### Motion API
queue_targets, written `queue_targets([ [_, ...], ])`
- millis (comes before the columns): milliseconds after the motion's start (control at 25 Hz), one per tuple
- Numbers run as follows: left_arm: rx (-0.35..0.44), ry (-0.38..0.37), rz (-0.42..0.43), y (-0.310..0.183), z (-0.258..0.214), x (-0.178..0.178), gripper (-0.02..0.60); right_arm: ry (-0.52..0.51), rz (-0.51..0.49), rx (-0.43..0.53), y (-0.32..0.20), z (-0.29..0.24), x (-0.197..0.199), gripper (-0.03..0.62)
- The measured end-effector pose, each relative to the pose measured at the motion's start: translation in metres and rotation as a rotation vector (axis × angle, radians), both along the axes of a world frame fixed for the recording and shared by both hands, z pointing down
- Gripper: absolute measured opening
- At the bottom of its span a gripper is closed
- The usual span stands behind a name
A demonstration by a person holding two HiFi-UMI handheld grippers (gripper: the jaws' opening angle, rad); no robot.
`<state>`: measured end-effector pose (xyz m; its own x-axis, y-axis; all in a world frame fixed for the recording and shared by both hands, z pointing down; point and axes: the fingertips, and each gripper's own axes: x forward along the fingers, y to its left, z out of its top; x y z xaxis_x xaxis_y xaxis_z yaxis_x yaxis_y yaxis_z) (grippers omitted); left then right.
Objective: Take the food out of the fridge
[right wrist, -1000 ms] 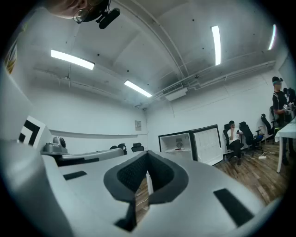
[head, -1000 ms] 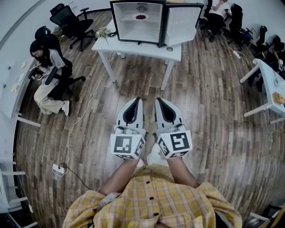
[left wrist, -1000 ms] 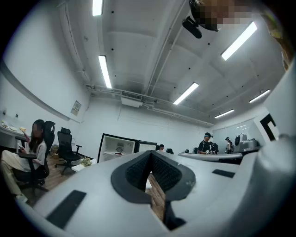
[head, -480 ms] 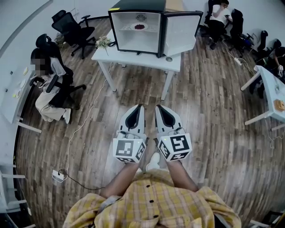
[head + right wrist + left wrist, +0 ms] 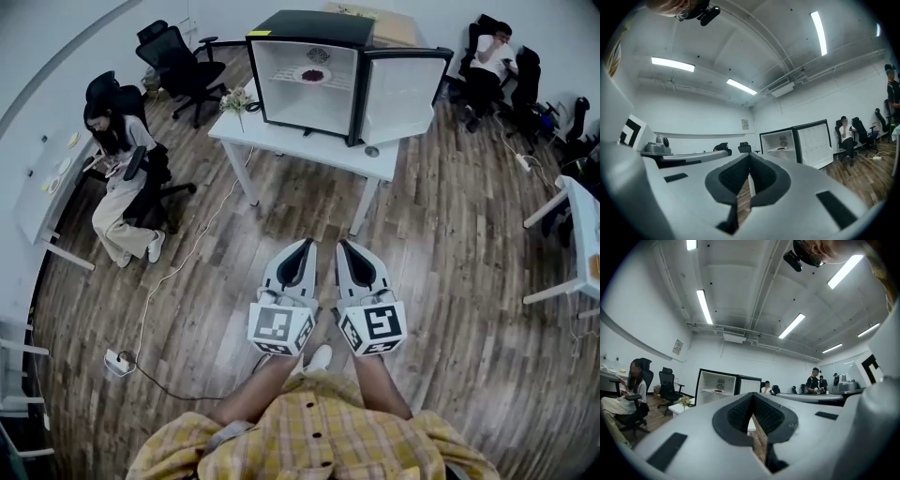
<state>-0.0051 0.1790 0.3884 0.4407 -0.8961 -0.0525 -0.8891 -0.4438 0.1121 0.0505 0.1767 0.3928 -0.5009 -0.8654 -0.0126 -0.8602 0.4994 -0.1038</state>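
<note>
Head view: the left hand-held gripper (image 5: 304, 251) and right hand-held gripper (image 5: 345, 251) are both clenched and empty, well apart from the plate of food (image 5: 312, 74) on the open fridge's (image 5: 314, 28) shelf. Arriving still clenched would likely shove the plate deeper.

The wood-plank floor (image 5: 450, 244) is being lit by ceiling strip lights (image 5: 704, 305). A white tabletop (image 5: 319, 146) is being flanked by black office chairs (image 5: 178, 61).

Small fridge standing open, food on its shelf.
The black fridge (image 5: 323, 28), white inside, stands upright on a white table (image 5: 281, 141), with its door (image 5: 403, 84) swung wide to the right. Dark red food (image 5: 314, 73) sits on a white plate (image 5: 300, 74) on the upper shelf.
</note>
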Motion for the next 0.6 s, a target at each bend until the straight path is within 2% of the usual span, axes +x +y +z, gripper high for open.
queue_targets([
  [160, -0.005, -0.009, -0.027, -0.021, 0.006, 0.0, 0.008, -0.005, -0.031, -0.011, -0.02, 0.007, 0.003, 0.006],
  [360, -0.03, 0.027, -0.036, -0.048, 0.014, -0.002, 0.008, -0.005, -0.045, -0.03, -0.045, 0.015, 0.004, 0.006],
  [600, -0.005, 0.042, -0.032, -0.098, 0.008, -0.002, 0.008, 0.009, -0.028, 0.005, -0.092, 0.007, 0.008, 0.006],
])
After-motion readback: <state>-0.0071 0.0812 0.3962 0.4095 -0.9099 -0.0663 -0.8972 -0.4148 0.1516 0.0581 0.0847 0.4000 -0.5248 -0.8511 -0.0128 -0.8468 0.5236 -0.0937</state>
